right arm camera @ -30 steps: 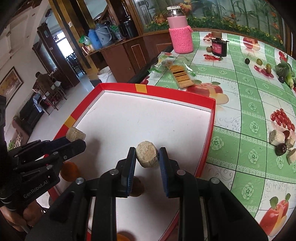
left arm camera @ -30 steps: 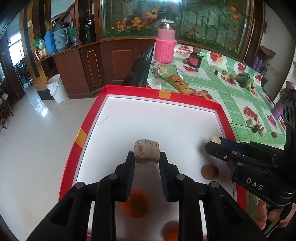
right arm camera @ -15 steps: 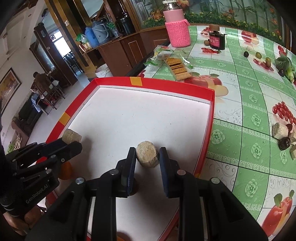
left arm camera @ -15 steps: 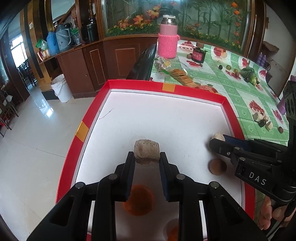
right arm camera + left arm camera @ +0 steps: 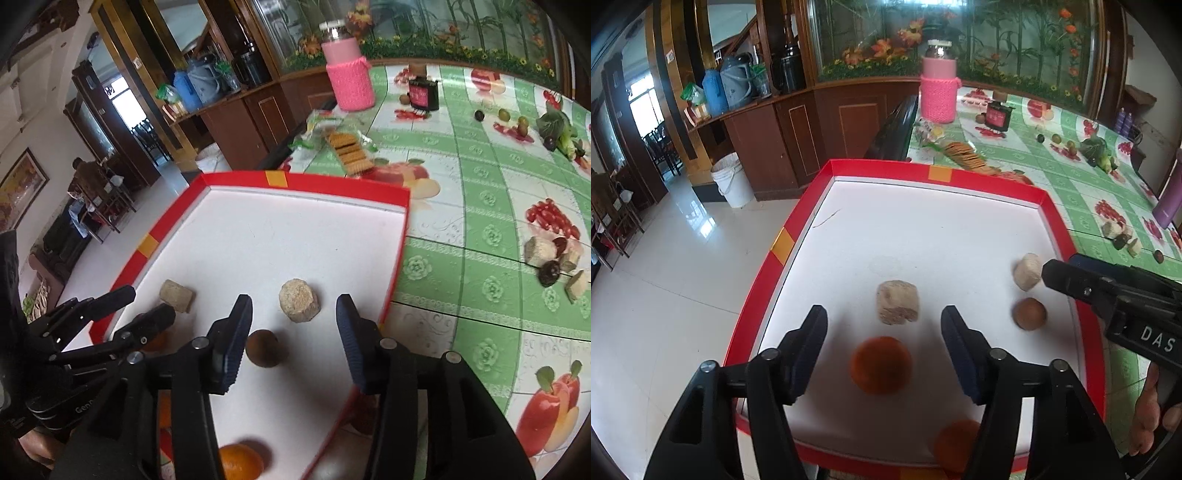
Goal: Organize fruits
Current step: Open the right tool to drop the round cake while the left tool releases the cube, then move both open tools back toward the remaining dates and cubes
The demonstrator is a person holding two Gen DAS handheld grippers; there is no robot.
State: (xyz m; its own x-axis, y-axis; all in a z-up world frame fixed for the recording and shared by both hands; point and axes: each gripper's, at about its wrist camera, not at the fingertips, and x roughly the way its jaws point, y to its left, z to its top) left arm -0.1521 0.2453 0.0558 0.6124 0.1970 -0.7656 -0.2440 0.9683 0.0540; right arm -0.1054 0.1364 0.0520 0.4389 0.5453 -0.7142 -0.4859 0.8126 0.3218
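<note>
A red-rimmed tray (image 5: 886,168) with a white floor holds the fruit pieces. My left gripper (image 5: 883,319) is open, and a beige chunk (image 5: 897,307) lies on the tray floor just ahead of its fingertips, untouched. An orange fruit (image 5: 881,364) lies under the gripper and a second one (image 5: 955,445) near the front rim. My right gripper (image 5: 293,310) is open too, with another beige chunk (image 5: 298,301) lying free between its tips. A brown round fruit (image 5: 266,349) sits just behind that chunk. In the right wrist view the left gripper (image 5: 147,304) stands open beside its chunk (image 5: 176,295).
On the green fruit-print tablecloth right of the tray lie several loose pieces (image 5: 546,254). Beyond the tray are a cracker pack (image 5: 349,149), a pink-sleeved jar (image 5: 349,79) and a small dark box (image 5: 423,94). A purple bottle (image 5: 1169,199) stands far right. The tray's left rim overhangs the tiled floor.
Both grippers have opened and let go of their beige chunks, which now rest on the tray floor. Both grippers sit further back from the far rim than before.
</note>
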